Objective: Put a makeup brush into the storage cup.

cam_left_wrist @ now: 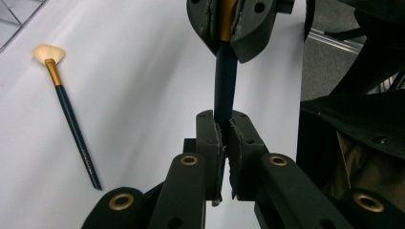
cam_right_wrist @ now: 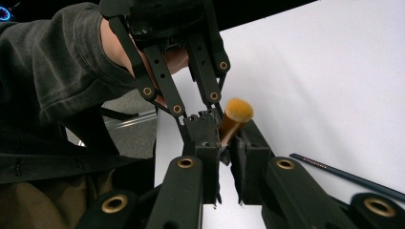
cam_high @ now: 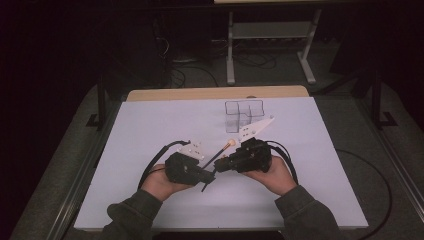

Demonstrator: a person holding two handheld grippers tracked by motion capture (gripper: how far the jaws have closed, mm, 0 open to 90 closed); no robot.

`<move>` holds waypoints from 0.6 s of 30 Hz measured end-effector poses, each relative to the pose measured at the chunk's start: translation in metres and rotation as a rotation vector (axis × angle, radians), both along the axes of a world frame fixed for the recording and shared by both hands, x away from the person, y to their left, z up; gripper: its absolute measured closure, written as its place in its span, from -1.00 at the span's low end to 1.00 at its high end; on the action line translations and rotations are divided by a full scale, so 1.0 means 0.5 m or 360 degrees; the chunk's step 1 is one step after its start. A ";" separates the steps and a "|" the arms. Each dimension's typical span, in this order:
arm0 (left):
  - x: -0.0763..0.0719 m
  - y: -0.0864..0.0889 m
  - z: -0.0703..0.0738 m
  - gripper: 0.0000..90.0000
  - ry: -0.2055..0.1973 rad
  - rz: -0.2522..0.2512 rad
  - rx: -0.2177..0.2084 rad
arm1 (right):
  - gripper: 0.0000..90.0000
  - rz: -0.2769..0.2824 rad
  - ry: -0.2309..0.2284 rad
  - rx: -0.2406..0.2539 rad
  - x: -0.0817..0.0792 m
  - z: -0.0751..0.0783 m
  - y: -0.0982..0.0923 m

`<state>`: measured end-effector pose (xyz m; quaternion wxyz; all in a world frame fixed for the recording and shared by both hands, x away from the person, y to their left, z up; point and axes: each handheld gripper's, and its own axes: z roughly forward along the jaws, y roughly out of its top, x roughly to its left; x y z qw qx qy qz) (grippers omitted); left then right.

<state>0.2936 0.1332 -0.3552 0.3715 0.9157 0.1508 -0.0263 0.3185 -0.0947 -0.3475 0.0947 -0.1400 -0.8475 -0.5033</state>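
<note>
A round-headed brush with a tan tuft (cam_right_wrist: 237, 112), gold ferrule and dark blue handle (cam_left_wrist: 224, 81) is held off the table between both grippers. My left gripper (cam_left_wrist: 224, 119) is shut on its handle. My right gripper (cam_right_wrist: 229, 138) is shut on the gold ferrule. In the high view the two grippers meet tip to tip at the table's middle, left gripper (cam_high: 210, 175) facing right gripper (cam_high: 219, 165). A second brush, a fan brush (cam_left_wrist: 67, 114) with a pale fanned tuft, lies loose on the white sheet, just beyond the grippers (cam_high: 226, 147).
A clear compartment organiser (cam_high: 243, 116) stands on the white sheet (cam_high: 150, 130) behind the grippers, near the wooden back edge (cam_high: 215, 93). Cables trail from both grippers along the sheet. Dark floor and a grey stand lie past the table.
</note>
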 end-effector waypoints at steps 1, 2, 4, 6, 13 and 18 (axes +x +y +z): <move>0.000 0.000 0.000 0.87 0.0000 0.0000 0.0000 | 0.79 0.0001 -0.0006 0.0004 0.000 0.000 0.001; 0.000 0.000 0.000 0.87 0.0000 0.0000 -0.0002 | 0.80 -0.0001 -0.0005 0.0008 0.000 -0.001 0.001; 0.000 0.000 0.000 0.87 0.0001 0.0002 -0.0002 | 0.80 0.0000 -0.0005 0.0010 0.000 -0.001 0.002; -0.001 -0.001 -0.001 0.87 -0.0004 -0.0001 0.0006 | 0.81 0.0003 -0.0002 0.0009 0.000 -0.002 0.003; -0.001 0.002 -0.005 0.81 0.0000 0.0017 -0.0024 | 0.84 0.0014 -0.0005 -0.0048 -0.004 0.008 0.008; 0.000 0.015 -0.008 0.62 -0.0005 0.0035 -0.0032 | 0.84 0.0011 -0.0039 -0.0102 0.002 0.017 0.004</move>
